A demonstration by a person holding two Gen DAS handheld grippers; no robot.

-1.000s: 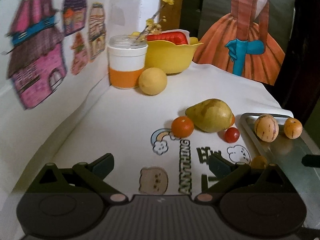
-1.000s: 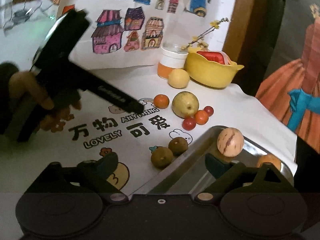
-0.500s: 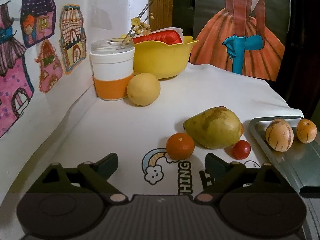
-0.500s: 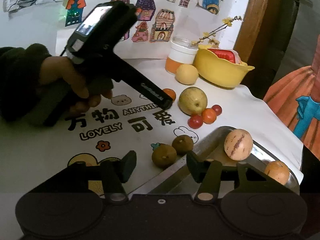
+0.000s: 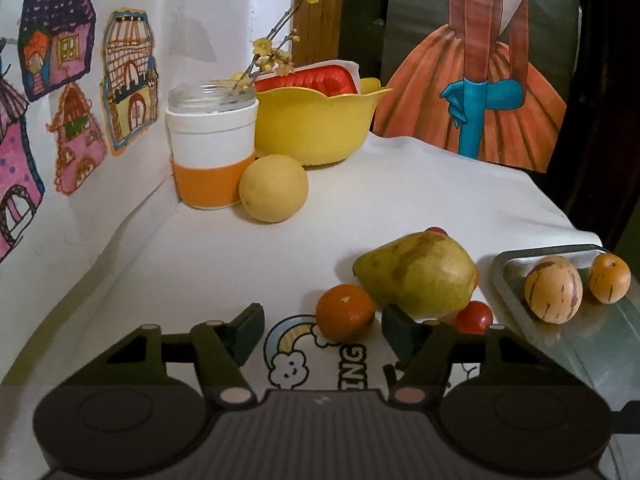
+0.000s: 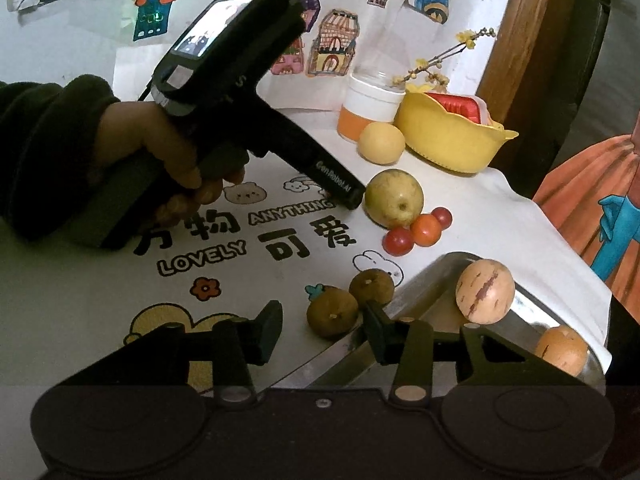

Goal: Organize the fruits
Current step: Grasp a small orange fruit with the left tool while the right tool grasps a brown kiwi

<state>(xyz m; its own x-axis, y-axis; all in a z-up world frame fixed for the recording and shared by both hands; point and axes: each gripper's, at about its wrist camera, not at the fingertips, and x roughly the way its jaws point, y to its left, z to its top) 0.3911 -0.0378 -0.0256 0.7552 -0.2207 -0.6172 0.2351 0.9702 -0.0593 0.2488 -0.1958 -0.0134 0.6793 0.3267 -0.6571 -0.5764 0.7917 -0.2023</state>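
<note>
Left gripper (image 5: 322,334) with jaws spread wide and empty, held low over the white printed tablecloth (image 5: 224,264); the small orange tangerine (image 5: 345,313) lies on the cloth in the gap ahead of its fingertips, not touched by either finger. Just beyond the right fingertip lies the green-yellow pear (image 5: 420,276), with a red cherry tomato (image 5: 473,317) beside it. In the right wrist view a hand (image 6: 160,148) in a dark sleeve (image 6: 44,148) grips this tool's handle, the fingers curled round it and the tool angled downward toward the pear (image 6: 394,198). Right gripper (image 6: 320,330) likewise released and holding nothing; its jaws stand apart either side of a brownish-green citrus fruit (image 6: 332,311), which rests on the cloth without visible contact, a second like fruit (image 6: 371,286) just behind. Its right finger lies over the edge of the metal tray (image 6: 432,276). The tray holds a striped pepino melon (image 6: 485,291) and a smaller orange fruit (image 6: 562,350), apart from each other. At the far wall stand a yellow round fruit (image 5: 274,188), an orange-banded jar (image 5: 212,148) and a yellow bowl (image 5: 316,124).
</note>
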